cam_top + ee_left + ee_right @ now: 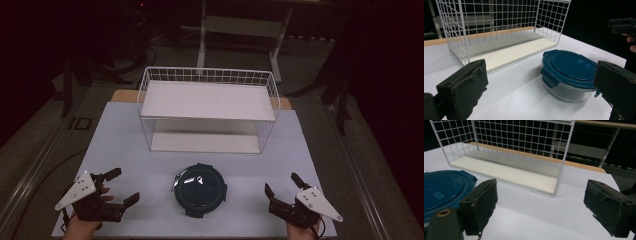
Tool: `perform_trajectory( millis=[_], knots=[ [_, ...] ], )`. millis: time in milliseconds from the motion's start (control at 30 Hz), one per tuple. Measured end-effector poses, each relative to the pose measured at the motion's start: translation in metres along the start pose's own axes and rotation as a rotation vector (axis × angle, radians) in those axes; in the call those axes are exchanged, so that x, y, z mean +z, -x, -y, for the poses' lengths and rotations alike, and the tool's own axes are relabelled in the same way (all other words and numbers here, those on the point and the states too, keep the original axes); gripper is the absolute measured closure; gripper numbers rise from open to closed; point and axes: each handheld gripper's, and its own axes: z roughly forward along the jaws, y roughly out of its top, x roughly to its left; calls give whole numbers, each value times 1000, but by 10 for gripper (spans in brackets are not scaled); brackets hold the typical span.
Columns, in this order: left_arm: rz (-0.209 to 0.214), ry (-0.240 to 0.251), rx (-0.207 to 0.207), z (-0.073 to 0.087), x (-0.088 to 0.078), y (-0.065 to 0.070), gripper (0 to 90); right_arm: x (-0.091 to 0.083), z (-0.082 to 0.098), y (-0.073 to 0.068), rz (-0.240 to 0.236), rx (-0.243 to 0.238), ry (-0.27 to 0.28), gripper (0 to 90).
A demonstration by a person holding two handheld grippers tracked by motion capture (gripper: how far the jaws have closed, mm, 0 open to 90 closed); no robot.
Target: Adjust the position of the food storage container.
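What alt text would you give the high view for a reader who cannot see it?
A round glass container with a blue lid sits on a white table, between an open left gripper and an open right gripper. Behind it stands a white wire shelf rack.

The lidded container (569, 75) sits on the table (125, 145) between the two grippers' spread jaws; the wire rack (207, 107) stands beyond it, ahead of both.
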Motion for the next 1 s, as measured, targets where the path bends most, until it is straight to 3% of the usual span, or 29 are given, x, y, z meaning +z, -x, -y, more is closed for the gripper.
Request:
perform_trajectory(
  millis=[333,367,400,500,733,867,967,1000],
  knots=[
    [51,-28,17,-9,4,4,0,-2,-1,0,-6,16,4,117],
    [103,-27,-1,-13,4,2,0,-2,-2,0,-7,17,4,117],
    [113,-35,-13,-16,5,2,0,-2,-2,0,-9,17,5,117],
    [115,-46,44,-21,7,3,0,-2,-2,0,-16,20,8,117],
    [146,-101,55,-26,23,-5,0,-1,-2,-1,-20,16,4,118],
    [173,-133,47,-24,35,-15,66,0,-2,-1,-22,15,6,118],
    [190,-150,48,-24,44,-23,167,0,-2,-1,-26,16,5,118],
    [188,-155,50,-24,47,-26,248,0,-2,-1,-28,17,5,118]
  ],
)
